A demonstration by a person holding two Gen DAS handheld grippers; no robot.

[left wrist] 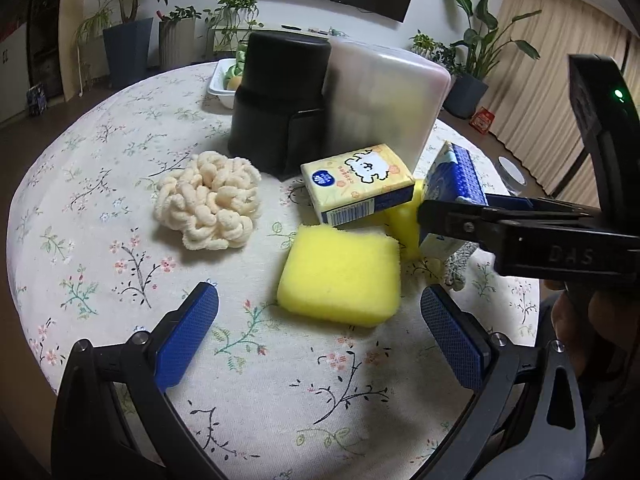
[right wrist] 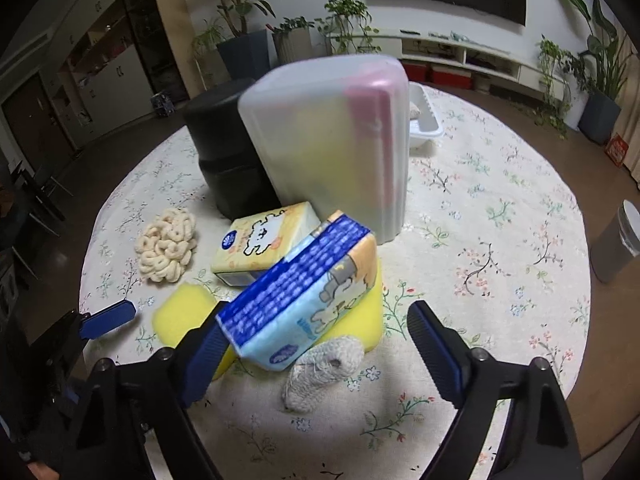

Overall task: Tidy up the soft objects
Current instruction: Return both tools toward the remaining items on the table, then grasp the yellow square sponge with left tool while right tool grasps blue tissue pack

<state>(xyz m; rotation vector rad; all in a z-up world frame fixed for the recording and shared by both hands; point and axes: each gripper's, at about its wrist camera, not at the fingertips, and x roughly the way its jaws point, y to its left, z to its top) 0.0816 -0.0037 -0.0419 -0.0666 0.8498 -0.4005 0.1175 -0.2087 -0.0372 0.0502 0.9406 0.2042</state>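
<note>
My left gripper (left wrist: 320,332) is open, its blue pads on either side of a yellow sponge (left wrist: 340,276) just ahead on the floral tablecloth. My right gripper (right wrist: 316,352) is open around a blue tissue pack (right wrist: 300,300) that tilts against a second yellow sponge (right wrist: 360,320); the left pad touches the pack, the right pad is apart from it. A grey knitted piece (right wrist: 324,368) lies below the pack. A yellow tissue pack (left wrist: 356,184) lies behind it. A cream knotted cushion (left wrist: 208,204) sits at the left.
A translucent lidded bin (right wrist: 332,148) and a black bin (left wrist: 276,108) stand behind the objects. A white tray (right wrist: 424,120) sits further back. The round table's edge (left wrist: 24,184) curves at left. A grey canister (right wrist: 616,244) stands on the floor at right.
</note>
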